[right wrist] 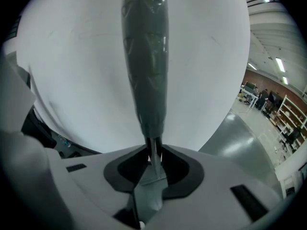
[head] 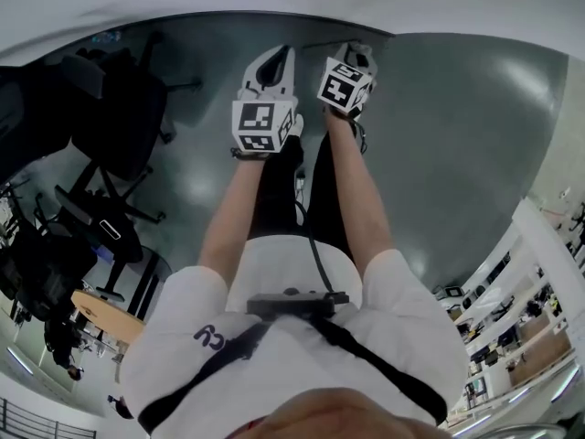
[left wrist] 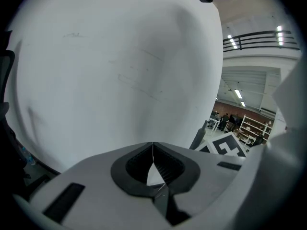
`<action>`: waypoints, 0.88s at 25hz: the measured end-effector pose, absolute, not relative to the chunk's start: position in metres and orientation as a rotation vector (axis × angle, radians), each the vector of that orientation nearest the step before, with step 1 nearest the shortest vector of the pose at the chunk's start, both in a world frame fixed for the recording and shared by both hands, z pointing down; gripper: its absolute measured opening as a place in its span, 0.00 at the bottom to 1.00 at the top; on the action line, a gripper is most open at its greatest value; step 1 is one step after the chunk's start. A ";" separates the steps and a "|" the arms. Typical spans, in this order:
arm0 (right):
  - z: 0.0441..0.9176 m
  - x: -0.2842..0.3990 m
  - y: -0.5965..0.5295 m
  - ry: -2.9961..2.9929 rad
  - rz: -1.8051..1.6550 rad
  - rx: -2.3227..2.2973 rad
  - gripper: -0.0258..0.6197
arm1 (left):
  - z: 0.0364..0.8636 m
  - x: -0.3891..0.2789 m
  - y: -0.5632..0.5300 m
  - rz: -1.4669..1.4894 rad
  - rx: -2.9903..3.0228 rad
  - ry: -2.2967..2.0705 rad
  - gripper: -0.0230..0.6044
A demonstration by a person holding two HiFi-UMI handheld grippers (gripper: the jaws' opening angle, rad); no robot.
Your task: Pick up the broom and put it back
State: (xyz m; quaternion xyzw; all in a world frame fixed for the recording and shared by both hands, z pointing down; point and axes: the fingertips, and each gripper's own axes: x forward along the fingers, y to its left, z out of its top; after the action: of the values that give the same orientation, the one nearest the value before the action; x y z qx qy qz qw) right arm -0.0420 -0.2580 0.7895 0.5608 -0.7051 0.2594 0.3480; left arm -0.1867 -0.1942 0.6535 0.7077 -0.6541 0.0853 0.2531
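Note:
In the right gripper view the broom's grey handle (right wrist: 146,56), wrapped in clear film, runs straight up from the jaws in front of a white wall. My right gripper (right wrist: 152,157) is shut on the thin lower part of that handle. In the left gripper view, my left gripper (left wrist: 153,159) is shut, pads touching, with nothing between them. From the head view both grippers are held out side by side ahead of the person, the left gripper (head: 270,67) beside the right gripper (head: 356,58), close to the wall. The broom's head is hidden.
A curved white wall (left wrist: 120,66) fills the space straight ahead. Black office chairs (head: 119,108) and a round wooden table (head: 105,314) stand to the left on the grey floor (head: 457,154). Shelving (head: 521,309) lines the right side.

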 end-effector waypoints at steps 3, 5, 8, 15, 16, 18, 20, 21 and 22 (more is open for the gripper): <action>0.805 -0.038 -0.267 -1.798 0.715 1.480 0.19 | 0.667 -0.186 -0.197 0.224 1.911 -1.766 0.05; 0.812 -0.039 -0.274 -1.797 0.704 1.481 0.19 | 0.672 -0.188 -0.198 0.199 1.892 -1.771 0.05; 0.816 -0.051 -0.293 -1.842 0.663 1.454 0.19 | 0.672 -0.194 -0.201 0.161 1.868 -1.796 0.05; 0.825 -0.075 -0.331 -1.901 0.699 1.472 0.19 | 0.680 -0.195 -0.204 0.137 1.845 -1.803 0.05; 0.827 -0.077 -0.334 -1.900 0.690 1.468 0.19 | 0.681 -0.195 -0.203 0.139 1.843 -1.805 0.05; 0.828 -0.079 -0.343 -1.898 0.675 1.472 0.19 | 0.682 -0.194 -0.204 0.148 1.843 -1.811 0.05; 0.823 -0.085 -0.354 -1.921 0.661 1.487 0.19 | 0.682 -0.196 -0.204 0.155 1.847 -1.816 0.05; 0.820 -0.088 -0.358 -1.937 0.657 1.492 0.19 | 0.682 -0.197 -0.204 0.156 1.846 -1.818 0.05; 0.819 -0.090 -0.361 -1.947 0.657 1.493 0.19 | 0.683 -0.198 -0.203 0.158 1.843 -1.820 0.05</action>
State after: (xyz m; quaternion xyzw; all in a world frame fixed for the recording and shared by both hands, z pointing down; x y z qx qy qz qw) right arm -0.0901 -0.3608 0.8186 0.5614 -0.7321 0.2471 0.2964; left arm -0.1982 -0.2028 0.6828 0.6839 -0.6753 0.0585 0.2699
